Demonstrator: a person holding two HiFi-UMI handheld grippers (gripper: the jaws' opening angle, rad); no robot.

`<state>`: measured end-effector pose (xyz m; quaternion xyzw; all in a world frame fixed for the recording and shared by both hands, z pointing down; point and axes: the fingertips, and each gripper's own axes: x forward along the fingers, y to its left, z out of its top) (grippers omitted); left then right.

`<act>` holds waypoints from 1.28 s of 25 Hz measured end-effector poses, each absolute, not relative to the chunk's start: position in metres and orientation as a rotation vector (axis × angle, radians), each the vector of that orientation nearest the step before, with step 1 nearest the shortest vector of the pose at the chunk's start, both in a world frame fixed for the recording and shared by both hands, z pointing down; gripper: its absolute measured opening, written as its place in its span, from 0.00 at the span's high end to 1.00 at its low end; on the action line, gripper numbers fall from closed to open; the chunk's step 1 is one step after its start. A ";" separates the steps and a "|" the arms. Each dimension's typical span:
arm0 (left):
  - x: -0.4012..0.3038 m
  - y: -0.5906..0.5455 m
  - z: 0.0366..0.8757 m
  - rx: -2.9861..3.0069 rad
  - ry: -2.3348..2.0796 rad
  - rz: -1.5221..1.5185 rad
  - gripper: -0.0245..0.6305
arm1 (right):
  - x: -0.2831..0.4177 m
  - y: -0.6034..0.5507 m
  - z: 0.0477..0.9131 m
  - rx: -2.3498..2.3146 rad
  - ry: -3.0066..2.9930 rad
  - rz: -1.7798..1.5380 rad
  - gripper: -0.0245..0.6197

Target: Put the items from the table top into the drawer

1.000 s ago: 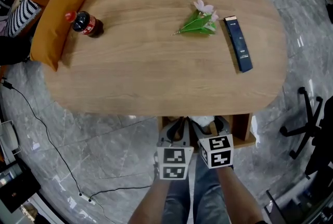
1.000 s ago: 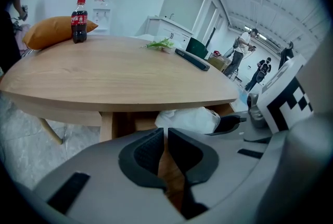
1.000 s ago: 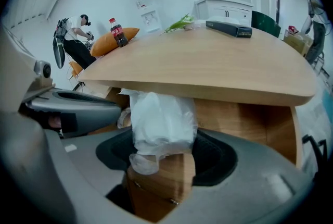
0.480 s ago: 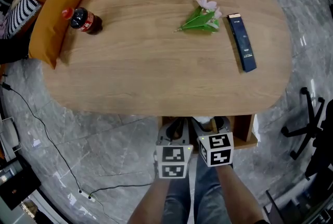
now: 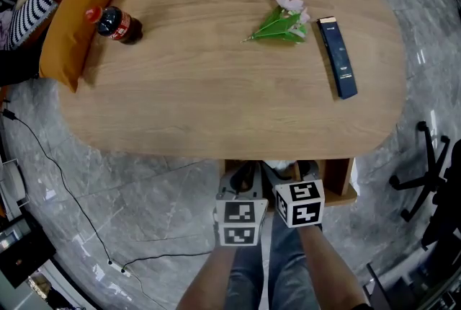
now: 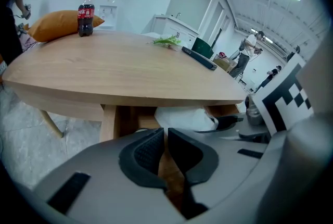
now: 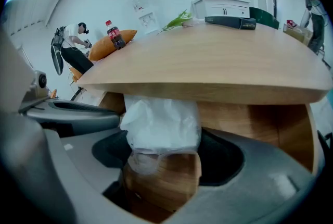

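Unmoved since earlier, 3 items: bottle [image 5: 119,26], flower sprig [image 5: 277,26], dark box [image 5: 337,58] on table [image 5: 202,99]. Right gripper [image 7: 166,158]: jaws opening, white bag [image 7: 161,119] between, in drawer [image 7: 270,124]. Left gripper [image 6: 165,150]: fingers together, empty. Bag: probably light, soft, crinkly; pinch a fold.

Table [image 5: 216,103] bears bottle [image 5: 119,26], flower sprig [image 5: 279,24], slim box [image 5: 338,56] (dark blue).
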<state>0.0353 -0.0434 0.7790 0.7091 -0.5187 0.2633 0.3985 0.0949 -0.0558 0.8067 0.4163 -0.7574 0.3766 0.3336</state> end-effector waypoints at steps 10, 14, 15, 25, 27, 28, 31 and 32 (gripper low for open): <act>0.035 -0.043 0.770 1.789 -1.334 0.656 0.94 | 0.099 -0.054 0.796 1.071 -1.984 0.967 0.36; 0.035 -0.041 0.760 1.785 -1.345 0.649 0.94 | 0.098 -0.050 0.784 1.061 -1.992 0.930 0.36; 0.035 -0.040 0.757 1.784 -1.348 0.648 0.94 | 0.097 -0.047 0.780 1.057 -1.994 0.943 0.36; 0.031 -0.041 0.705 1.798 -1.392 0.598 0.94 | 0.096 -0.044 0.717 1.097 -2.053 0.976 0.36; 0.031 -0.040 0.693 1.802 -1.397 0.585 0.94 | 0.095 -0.045 0.703 1.098 -2.073 0.978 0.36; 0.030 -0.040 0.686 1.803 -1.401 0.577 0.94 | 0.094 -0.046 0.695 1.097 -2.084 0.980 0.36; 0.027 -0.043 0.663 1.816 -1.424 0.550 0.94 | 0.092 -0.051 0.669 1.094 -2.122 0.980 0.36; 0.026 -0.044 0.654 1.824 -1.428 0.544 0.94 | 0.092 -0.051 0.657 1.099 -2.134 0.976 0.36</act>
